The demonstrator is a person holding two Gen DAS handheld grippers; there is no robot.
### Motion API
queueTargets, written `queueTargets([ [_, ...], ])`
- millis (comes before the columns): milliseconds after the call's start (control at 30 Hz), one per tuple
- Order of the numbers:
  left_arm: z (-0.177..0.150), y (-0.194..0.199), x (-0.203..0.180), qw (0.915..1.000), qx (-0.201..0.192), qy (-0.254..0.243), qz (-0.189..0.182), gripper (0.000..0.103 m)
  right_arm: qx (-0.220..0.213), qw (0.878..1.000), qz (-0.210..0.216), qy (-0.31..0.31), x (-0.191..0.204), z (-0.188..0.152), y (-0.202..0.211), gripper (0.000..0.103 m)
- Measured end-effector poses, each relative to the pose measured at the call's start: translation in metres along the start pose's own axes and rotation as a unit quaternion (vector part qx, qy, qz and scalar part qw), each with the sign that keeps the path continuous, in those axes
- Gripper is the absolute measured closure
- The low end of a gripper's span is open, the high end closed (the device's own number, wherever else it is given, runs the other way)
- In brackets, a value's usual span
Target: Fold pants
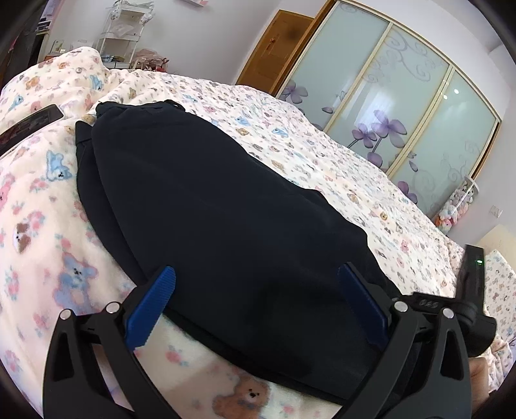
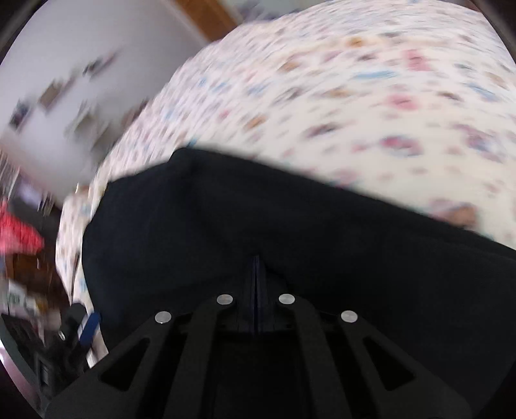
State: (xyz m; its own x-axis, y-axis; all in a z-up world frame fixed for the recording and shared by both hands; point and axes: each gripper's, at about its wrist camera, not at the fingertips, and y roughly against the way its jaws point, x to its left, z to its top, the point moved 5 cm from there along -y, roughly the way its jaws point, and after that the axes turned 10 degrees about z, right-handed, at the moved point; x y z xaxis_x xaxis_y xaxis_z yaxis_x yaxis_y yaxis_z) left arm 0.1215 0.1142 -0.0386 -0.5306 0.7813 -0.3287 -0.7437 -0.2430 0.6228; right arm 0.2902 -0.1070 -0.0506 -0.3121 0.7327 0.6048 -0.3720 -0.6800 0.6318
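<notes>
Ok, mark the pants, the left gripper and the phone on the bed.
pants (image 1: 225,206), left wrist view, middle of the dark fabric.
left gripper (image 1: 258,277), left wrist view, midway between its open blue fingertips.
phone (image 1: 29,124), left wrist view, its dark screen.

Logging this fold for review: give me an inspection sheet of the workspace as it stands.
Surface: bed under a bear-print blanket, rumpled at the far left.
Job's things: black pants lying flat, layered, long axis running away from the left camera.
Clutter: dark flat device on the blanket at far left.
Grippers: left tool open, fingers astride the near end of the pants; right tool shut, pants fabric around its tips; that view is blurred.
Cables: nothing seen.
Surroundings: floral sliding wardrobe, wooden door, white shelf.
</notes>
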Motion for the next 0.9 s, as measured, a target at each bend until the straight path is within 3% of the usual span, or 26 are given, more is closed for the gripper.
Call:
queueTargets([
  [100,0.0,-0.001,0.002,1.0,0.003,0.004,-0.002,0.002,-0.04,0.998,-0.029,-0.047,-0.02,-0.008,0.032,0.103],
  [167,0.001,-0.001,0.004,0.9999,0.004,0.008,-0.006,0.002,-0.067,0.993,-0.074,-0.059,-0.027,-0.027,0.062,0.097],
  [233,0.003,0.0,0.007,0.9997,0.01,0.014,-0.019,0.002,-0.092,0.993,-0.057,-0.051,-0.023,-0.045,0.087,0.094],
  [267,0.005,0.002,0.009,0.9991,0.018,0.017,-0.035,0.002,-0.107,0.993,-0.027,-0.049,-0.015,-0.061,0.102,0.087],
  [333,0.014,0.006,0.018,0.9968,0.03,0.028,-0.069,0.002,-0.151,0.988,0.017,-0.029,0.002,-0.093,0.135,0.047],
  [367,0.024,0.01,0.028,0.9947,0.031,0.043,-0.088,0.002,-0.176,0.984,0.018,-0.012,0.01,-0.105,0.149,0.019],
  [400,0.034,0.011,0.038,0.9928,0.031,0.057,-0.101,0.002,-0.194,0.981,0.021,0.009,0.015,-0.116,0.158,0.014],
  [533,0.083,0.0,0.092,0.9765,0.066,0.129,-0.159,0.003,-0.219,0.972,0.028,0.08,0.026,-0.147,0.173,0.014],
  [667,0.125,-0.029,0.139,0.963,0.112,0.175,-0.172,0.005,-0.207,0.974,0.072,0.051,0.024,-0.147,0.158,0.014],
  [767,0.129,-0.05,0.149,0.9522,0.15,0.194,-0.183,0.01,-0.176,0.979,0.051,0.09,0.036,-0.155,0.145,0.014],
  [900,0.115,-0.073,0.156,0.9479,0.192,0.208,-0.147,0.028,-0.164,0.978,0.046,0.122,0.048,-0.161,0.138,0.014],
])
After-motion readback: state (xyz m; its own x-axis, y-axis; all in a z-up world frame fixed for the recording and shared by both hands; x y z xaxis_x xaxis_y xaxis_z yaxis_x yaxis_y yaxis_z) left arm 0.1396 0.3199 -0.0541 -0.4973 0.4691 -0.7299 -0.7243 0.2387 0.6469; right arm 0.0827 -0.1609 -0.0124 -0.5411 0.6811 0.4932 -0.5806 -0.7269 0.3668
